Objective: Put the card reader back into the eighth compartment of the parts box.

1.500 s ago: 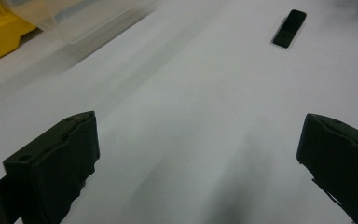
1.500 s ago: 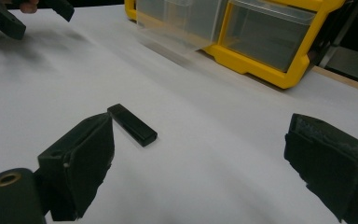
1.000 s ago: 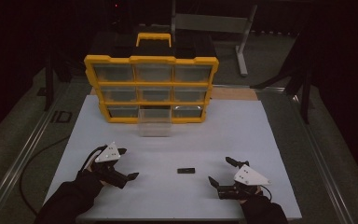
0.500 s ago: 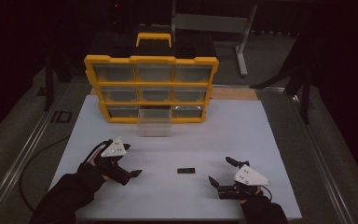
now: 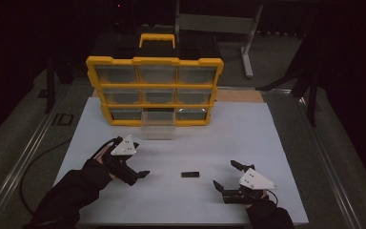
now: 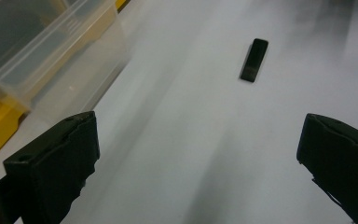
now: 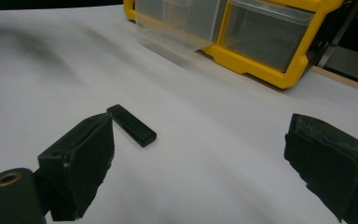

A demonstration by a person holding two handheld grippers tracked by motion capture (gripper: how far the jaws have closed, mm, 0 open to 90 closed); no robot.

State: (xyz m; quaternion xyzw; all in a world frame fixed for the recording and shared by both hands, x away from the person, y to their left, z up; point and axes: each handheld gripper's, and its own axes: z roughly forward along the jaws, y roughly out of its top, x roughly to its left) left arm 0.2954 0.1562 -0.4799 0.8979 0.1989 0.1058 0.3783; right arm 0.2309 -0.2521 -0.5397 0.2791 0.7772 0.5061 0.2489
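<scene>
A small flat black bar (image 5: 190, 175) lies on the white tabletop (image 5: 248, 129), between my two grippers. My left gripper (image 5: 137, 168) is open, a hand's width to the left of the bar. Its own view shows the bar (image 6: 254, 59) ahead and slightly right of the wide-open gripper (image 6: 200, 154). My right gripper (image 5: 224, 174) is open just right of the bar. In its own view the bar (image 7: 131, 125) lies close by the left jaw of the gripper (image 7: 205, 158), with nothing between the jaws.
A yellow organizer (image 5: 155, 90) with clear drawers stands at the back of the table. One clear drawer (image 5: 158, 125) in its bottom row is pulled out toward me. Dark floor and metal rails surround the table.
My left gripper has moved forward and to the right, closer to the black bar. The right gripper and the bar have stayed where they were.
</scene>
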